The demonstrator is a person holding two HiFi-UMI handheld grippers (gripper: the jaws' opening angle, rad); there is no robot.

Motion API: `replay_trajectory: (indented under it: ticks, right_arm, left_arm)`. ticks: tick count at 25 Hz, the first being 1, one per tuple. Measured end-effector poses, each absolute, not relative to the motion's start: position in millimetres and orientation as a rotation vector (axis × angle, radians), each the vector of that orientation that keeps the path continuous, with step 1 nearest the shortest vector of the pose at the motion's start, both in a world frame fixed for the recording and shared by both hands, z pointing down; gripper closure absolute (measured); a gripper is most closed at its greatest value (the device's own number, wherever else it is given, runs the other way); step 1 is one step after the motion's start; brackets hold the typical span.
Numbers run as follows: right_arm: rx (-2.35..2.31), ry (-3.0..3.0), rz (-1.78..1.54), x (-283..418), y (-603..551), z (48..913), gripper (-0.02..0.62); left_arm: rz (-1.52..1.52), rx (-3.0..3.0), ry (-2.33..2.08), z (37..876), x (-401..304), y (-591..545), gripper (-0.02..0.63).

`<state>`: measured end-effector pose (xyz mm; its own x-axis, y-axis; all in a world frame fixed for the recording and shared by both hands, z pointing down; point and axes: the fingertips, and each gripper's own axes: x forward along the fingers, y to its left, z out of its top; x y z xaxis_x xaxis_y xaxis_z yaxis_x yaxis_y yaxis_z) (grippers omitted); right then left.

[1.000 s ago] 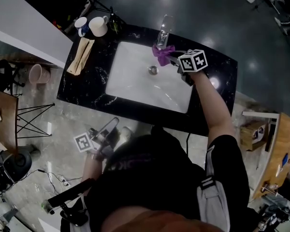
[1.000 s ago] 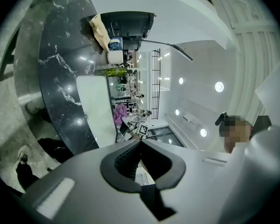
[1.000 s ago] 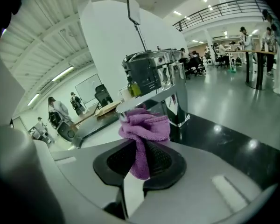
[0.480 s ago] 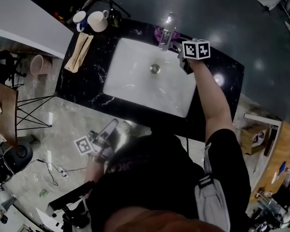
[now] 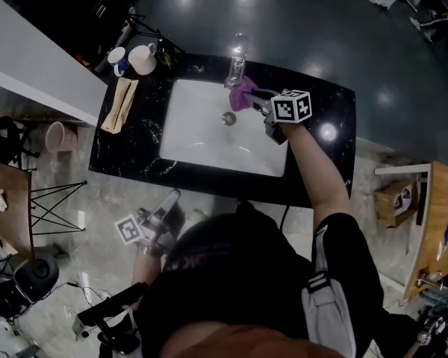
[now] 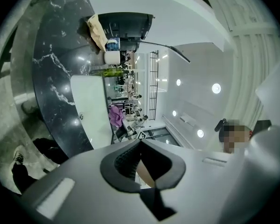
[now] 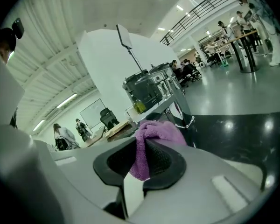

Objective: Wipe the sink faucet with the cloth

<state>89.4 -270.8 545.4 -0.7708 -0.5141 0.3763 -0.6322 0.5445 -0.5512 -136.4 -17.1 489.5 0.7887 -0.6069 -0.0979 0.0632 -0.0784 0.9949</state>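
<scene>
The right arm [image 5: 313,177] stretches far over the table [image 5: 332,125]. The right tool [image 5: 260,100] is clamped on the purple cloth [image 5: 243,92], just beside the faucet [image 5: 237,64]. The left tool [image 5: 172,196], jaws together, is held level near the body.

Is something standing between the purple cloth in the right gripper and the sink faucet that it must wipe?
Nothing visible does. The purple cloth, pinched in the jaws of the right gripper, is right beside the faucet at the back edge of the white sink. The mugs stand away at the counter's left corner.
</scene>
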Motion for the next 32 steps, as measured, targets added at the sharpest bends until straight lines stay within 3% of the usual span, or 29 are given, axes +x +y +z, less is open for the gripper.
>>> replay_trajectory:
  ticks: [10, 17, 24, 32]
  right_arm:
    - [1.331, -2.527, 1.138, 129.9, -97.7, 508.7, 0.529]
    - [1.673, -2.174, 1.101, 220.5, 16.1, 535.6, 0.529]
    - [1.803, -1.836, 1.041, 300.9, 56.0, 565.1, 0.528]
    - [1.716, -1.806, 1.080, 317.5, 59.4, 603.7, 0.525]
  left_arm:
    - [-0.398, 1.620, -0.190, 496.0, -136.8, 14.0, 0.604]
    - [-0.260, 1.618, -0.028, 505.0, -118.8, 45.2, 0.604]
    - [-0.232, 1.626, -0.098, 508.6, -130.6, 71.0, 0.604]
    - [-0.276, 1.640, -0.197, 501.1, -76.8, 128.6, 0.604]
